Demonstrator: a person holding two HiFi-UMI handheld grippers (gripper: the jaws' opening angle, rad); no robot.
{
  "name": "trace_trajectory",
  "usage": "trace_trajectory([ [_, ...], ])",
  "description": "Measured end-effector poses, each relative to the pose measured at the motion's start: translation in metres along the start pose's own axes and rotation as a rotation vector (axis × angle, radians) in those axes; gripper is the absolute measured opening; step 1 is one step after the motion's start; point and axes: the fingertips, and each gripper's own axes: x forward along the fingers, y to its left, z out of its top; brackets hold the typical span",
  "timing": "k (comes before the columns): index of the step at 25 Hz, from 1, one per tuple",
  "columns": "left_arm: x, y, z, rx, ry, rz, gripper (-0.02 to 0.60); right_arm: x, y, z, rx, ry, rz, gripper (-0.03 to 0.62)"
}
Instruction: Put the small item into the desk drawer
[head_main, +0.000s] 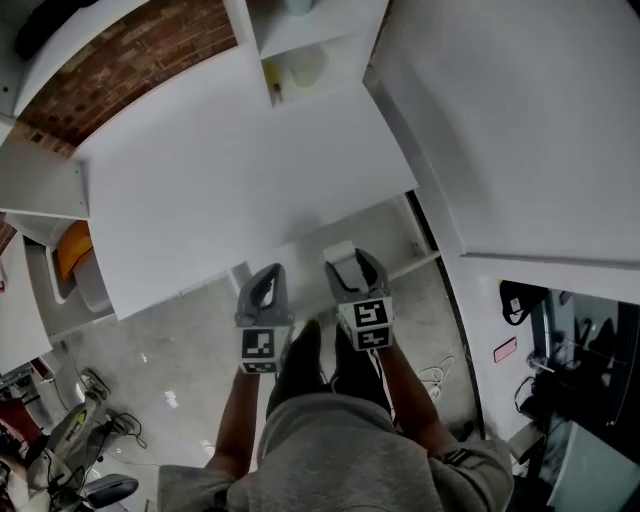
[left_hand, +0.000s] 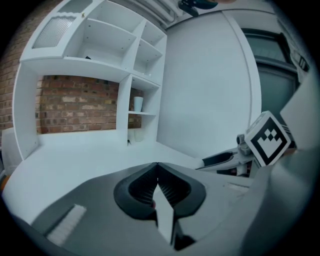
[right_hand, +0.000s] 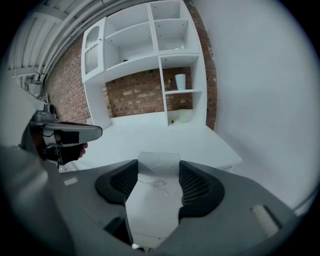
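Small item (right_hand: 155, 197) (white, boxy) clamped inside the right gripper (right_hand: 158, 167)

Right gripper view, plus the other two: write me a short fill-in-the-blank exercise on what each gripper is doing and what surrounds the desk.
1. The right gripper is closed on a small ___ item.
2. The left gripper has its jaws ___, with nothing between them.
3. Behind the desk, the wall is bare red ___.
4. The cup stands on a ___ above the desktop.

Missing words: white; shut; brick; shelf
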Motion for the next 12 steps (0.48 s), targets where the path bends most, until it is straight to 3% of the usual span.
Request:
trace_trajectory([
  [12, 0.040, 0.015, -0.080, -0.087, 0.078, 0.099, 0.012, 0.088, -0.015, -0.062, -0.061, 0.178, 0.113, 0.262],
])
